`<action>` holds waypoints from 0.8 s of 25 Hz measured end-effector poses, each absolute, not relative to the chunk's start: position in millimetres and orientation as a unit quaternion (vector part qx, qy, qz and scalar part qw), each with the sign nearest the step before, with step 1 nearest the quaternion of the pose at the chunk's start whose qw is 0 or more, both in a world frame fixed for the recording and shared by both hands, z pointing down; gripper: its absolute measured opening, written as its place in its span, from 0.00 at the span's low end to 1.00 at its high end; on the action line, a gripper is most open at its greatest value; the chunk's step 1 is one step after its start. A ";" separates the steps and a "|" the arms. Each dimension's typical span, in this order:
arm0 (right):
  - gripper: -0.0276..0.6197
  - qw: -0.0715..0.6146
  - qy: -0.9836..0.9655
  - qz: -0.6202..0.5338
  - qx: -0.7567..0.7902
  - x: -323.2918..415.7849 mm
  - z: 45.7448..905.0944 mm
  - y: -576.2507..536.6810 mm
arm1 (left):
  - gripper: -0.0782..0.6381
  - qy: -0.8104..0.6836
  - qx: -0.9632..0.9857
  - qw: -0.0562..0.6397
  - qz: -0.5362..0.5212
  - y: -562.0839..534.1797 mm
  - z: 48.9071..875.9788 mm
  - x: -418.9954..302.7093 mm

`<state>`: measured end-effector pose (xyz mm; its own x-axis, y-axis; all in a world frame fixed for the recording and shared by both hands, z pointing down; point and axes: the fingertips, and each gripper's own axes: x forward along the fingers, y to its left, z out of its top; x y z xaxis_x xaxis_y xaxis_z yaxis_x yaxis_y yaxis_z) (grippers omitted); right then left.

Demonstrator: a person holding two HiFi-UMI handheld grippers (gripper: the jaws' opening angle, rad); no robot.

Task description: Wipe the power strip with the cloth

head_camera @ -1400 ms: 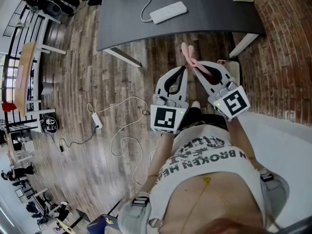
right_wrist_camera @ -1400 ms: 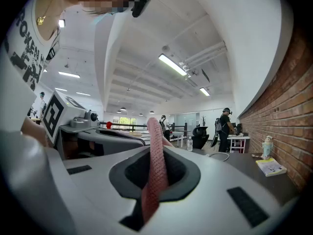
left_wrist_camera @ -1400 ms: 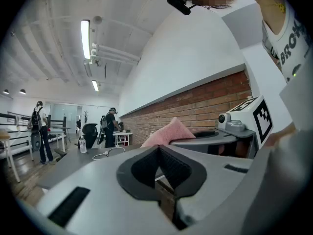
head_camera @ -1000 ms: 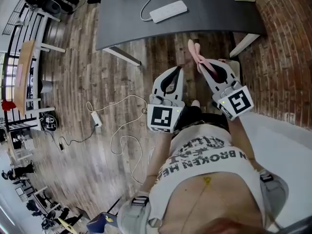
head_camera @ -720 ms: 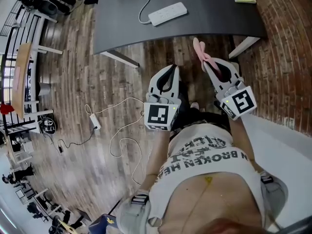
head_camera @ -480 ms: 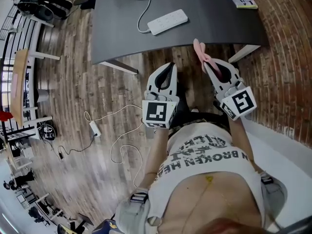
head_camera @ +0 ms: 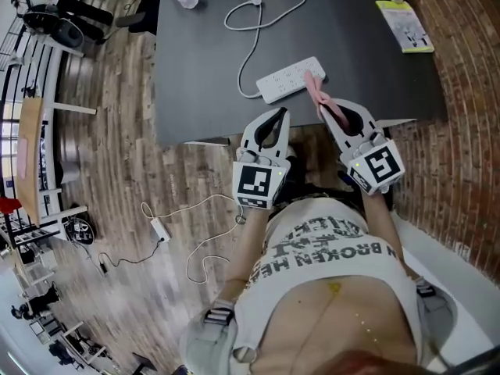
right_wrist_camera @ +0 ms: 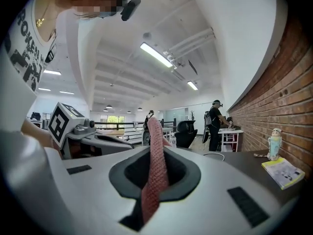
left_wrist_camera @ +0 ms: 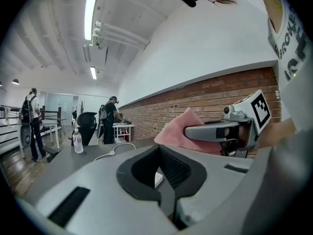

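Head view shows the wiping as not yet begun. The right gripper has its jaws closed on the pink cloth, a thin fold of which stands up between them in the right gripper view. The cloth's free end reaches over the near edge of the power strip, but whether it touches cannot be told. The left gripper, at nine o'clock of the right one and just beside it, has its jaws together on nothing. All the strokes along the strip seem still to be done.

The strip is white, long and flat, with a row of sockets on top. It lies aslant on the dark table near its front edge, at twelve o'clock of the two grippers. Its white cord leaves the nine o'clock end and loops away toward twelve o'clock. No dirt can be made out on it
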<state>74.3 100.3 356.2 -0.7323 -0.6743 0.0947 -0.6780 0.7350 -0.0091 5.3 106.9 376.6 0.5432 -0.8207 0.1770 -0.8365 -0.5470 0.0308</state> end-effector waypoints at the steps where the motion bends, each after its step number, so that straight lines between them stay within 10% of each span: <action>1: 0.07 0.044 -0.931 0.022 0.362 67.7 358.1 88.6 | 0.12 -0.469 0.878 0.057 0.071 95.5 377.9 1.4; 20: 0.07 0.086 -0.956 0.055 0.275 13.9 385.7 -24.0 | 0.12 -0.511 0.851 0.084 0.080 -1.6 395.4 -36.0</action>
<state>13.9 -24.0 385.7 -0.8335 -0.5172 0.1943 -0.5360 0.8423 -0.0570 -36.0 -1.6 395.4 0.4639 -0.8576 0.2222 -0.8844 -0.4629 0.0601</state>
